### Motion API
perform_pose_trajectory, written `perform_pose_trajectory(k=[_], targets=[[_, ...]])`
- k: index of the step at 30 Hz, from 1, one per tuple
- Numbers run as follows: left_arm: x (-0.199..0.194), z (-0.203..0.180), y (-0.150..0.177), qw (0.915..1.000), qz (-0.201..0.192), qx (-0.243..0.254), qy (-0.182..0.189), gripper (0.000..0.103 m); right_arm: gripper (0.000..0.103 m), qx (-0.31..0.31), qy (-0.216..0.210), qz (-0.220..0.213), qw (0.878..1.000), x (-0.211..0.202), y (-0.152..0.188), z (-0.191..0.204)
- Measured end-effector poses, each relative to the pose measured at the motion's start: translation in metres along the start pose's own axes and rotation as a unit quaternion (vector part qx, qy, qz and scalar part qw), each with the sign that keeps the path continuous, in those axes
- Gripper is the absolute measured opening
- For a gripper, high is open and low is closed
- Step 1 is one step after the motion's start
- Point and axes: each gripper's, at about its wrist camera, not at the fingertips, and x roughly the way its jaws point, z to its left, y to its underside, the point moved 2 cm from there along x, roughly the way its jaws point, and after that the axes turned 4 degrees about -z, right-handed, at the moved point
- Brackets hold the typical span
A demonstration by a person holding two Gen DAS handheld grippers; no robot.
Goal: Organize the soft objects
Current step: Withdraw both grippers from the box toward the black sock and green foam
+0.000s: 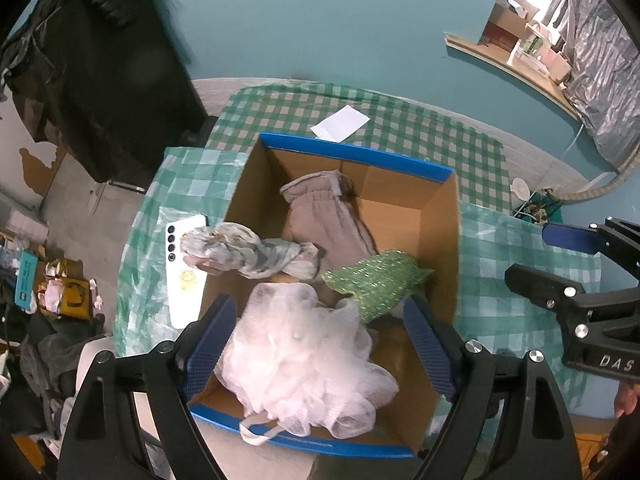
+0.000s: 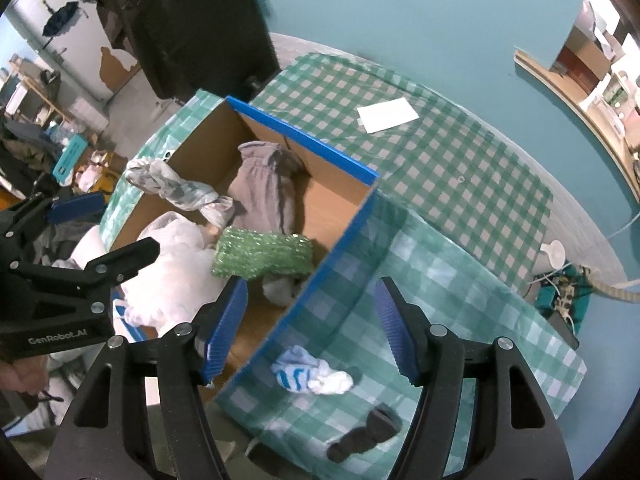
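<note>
A cardboard box with blue rim stands on the checked tablecloth. Inside lie a white mesh bath pouf, a green glittery sponge, a grey cloth and a grey-white tie-dye cloth draped over the left wall. My left gripper is open above the pouf, not touching it. My right gripper is open over the box's right wall. A white and blue sock lies on the table right of the box.
A white phone lies left of the box. A white paper lies behind it. A black cylindrical object lies near the table's front edge. A white round object and cables sit off the right side. Floor clutter at left.
</note>
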Motion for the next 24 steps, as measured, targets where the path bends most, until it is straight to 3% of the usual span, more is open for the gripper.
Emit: perform_pose_trajectory(k=[8,24], targets=[[-0.005,-0.032,0.010,0.9998,0.006,0.014,0.012,0.087,0.068,0.021,0.014,-0.006,1.000,-0.019,0.019,-0.033],[-0.002,-0.123,0.033,0.9946,0.019,0.098,0.031,0.087,0.068,0.082,0.044,0.003,0.996,-0.040,0.082,-0.114]])
